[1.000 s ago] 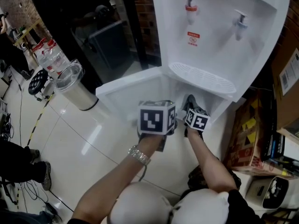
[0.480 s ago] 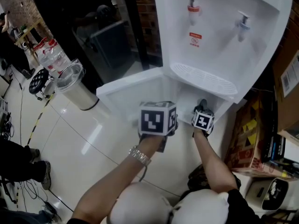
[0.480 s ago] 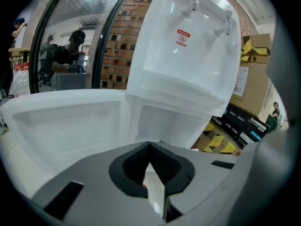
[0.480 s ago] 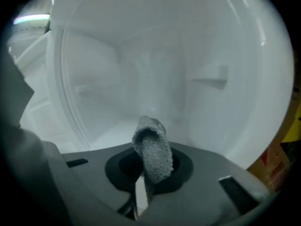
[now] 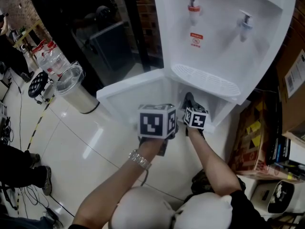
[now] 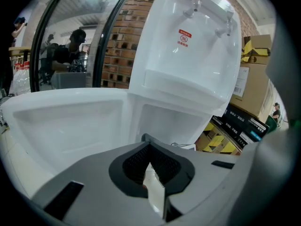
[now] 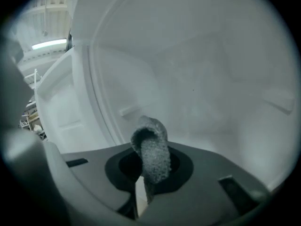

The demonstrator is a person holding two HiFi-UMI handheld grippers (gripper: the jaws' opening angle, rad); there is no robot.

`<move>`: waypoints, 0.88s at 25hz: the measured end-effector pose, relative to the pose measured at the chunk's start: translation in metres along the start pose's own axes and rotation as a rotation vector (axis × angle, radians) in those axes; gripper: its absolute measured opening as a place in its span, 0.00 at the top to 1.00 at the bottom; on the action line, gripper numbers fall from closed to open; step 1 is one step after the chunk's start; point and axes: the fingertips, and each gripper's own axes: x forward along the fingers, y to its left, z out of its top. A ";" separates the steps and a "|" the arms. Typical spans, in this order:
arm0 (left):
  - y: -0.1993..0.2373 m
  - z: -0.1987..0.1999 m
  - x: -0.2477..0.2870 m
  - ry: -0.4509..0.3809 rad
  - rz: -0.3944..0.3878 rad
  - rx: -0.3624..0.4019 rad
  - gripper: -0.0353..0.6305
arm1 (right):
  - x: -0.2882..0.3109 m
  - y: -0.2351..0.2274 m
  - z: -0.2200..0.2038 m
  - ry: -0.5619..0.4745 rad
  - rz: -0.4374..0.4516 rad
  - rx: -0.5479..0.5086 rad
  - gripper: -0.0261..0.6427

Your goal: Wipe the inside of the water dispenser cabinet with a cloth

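The right gripper [image 7: 140,180] has its jaws closed on the grey cloth [image 7: 153,152], whose folded loop sticks out in front, just inside the cabinet [image 7: 207,79]. The left gripper [image 6: 153,185] is closed w/ nothing in it, near the open door [image 6: 61,121]. Wiping seems under way; next the cloth must press on a wall & sweep. Room inside is narrow, the frame edge [image 7: 96,102] close at left.

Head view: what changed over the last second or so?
The right gripper, clamping a grey fuzzy cloth, swung rightward inside the white water dispenser's lower cabinet, then came back left. The left gripper and the open white cabinet door stayed put.
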 end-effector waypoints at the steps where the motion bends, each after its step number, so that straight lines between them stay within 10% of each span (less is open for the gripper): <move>1: 0.000 0.000 0.000 0.000 -0.001 -0.001 0.94 | 0.003 -0.002 -0.003 0.020 -0.003 0.003 0.93; 14: -0.010 0.001 0.002 0.003 -0.035 0.015 0.94 | -0.031 -0.079 -0.005 0.027 -0.305 0.055 0.93; 22: -0.010 -0.001 -0.001 0.012 -0.040 0.014 0.94 | 0.000 -0.023 -0.004 0.020 -0.045 0.010 0.93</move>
